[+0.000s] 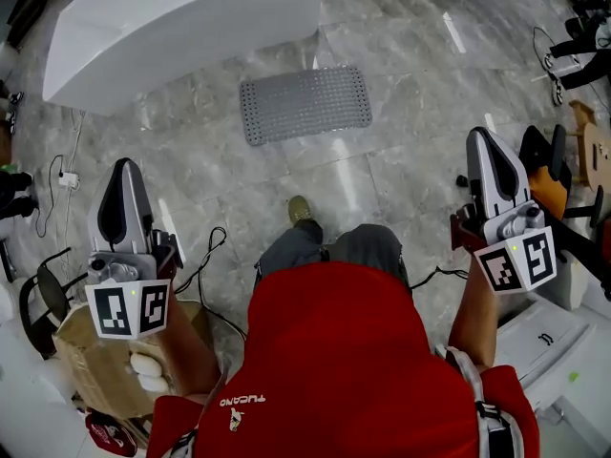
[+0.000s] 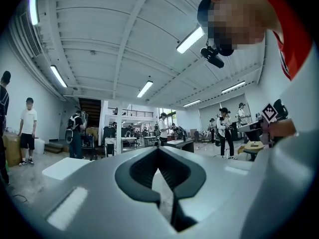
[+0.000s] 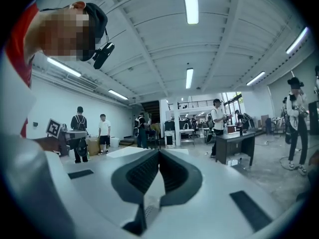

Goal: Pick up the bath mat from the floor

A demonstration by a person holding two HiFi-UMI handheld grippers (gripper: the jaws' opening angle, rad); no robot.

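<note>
A grey studded bath mat (image 1: 305,103) lies flat on the marble floor, ahead of my foot and just before a white bathtub (image 1: 181,22). My left gripper (image 1: 124,175) is raised at the left, jaws shut and empty, well short of the mat. At the right my right gripper (image 1: 487,146) is also held up, shut with nothing in it. In the left gripper view the left gripper (image 2: 158,151) points out into the hall, tips together. In the right gripper view the right gripper (image 3: 158,152) does the same.
A cardboard box (image 1: 91,351) and black cables (image 1: 205,260) lie at my left. White appliances (image 1: 554,342) and a chair (image 1: 554,175) stand at the right. Several people (image 3: 104,131) and desks (image 3: 239,143) fill the hall beyond.
</note>
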